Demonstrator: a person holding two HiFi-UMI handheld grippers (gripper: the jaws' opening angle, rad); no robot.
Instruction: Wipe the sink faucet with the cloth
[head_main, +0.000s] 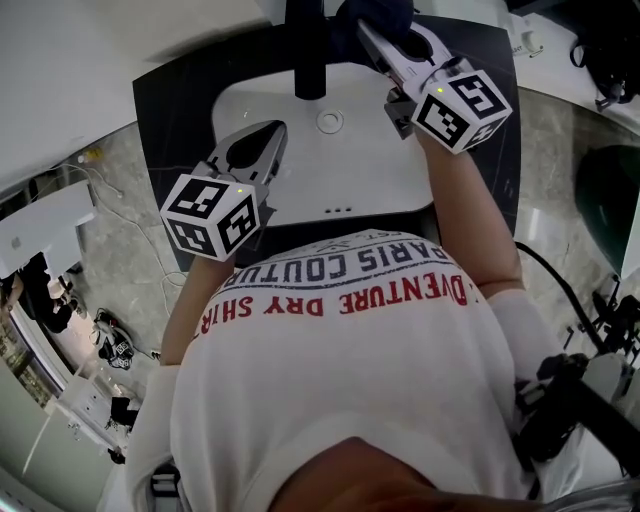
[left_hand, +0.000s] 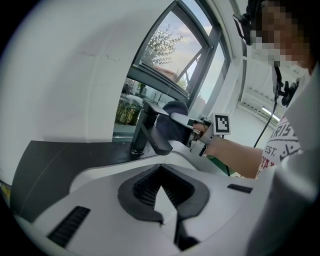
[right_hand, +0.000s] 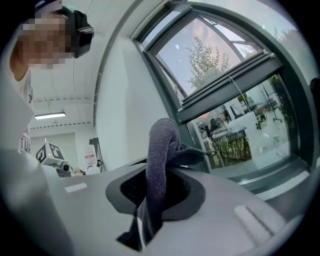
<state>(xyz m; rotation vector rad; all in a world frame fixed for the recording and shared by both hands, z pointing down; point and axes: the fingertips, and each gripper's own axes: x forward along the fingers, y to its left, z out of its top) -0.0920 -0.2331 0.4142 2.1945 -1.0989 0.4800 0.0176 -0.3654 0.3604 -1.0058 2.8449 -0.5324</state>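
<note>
Presently the dark grey knitted cloth (right_hand: 161, 150) is clamped in the closed jaws of the right gripper (head_main: 390, 50), with the black upright faucet (head_main: 308, 50) just left of its tip. It should be pressed lightly along the spout (top first). The left gripper (head_main: 262, 150) is shut and empty.

Dark countertop (head_main: 165, 110) here, with a white sink (head_main: 350, 170) taking up the middle and reaching right to the near edge. A black faucet (head_main: 309, 55) stands upright at the sink's far edge, pretty much centred, its base on the dark surface.
</note>
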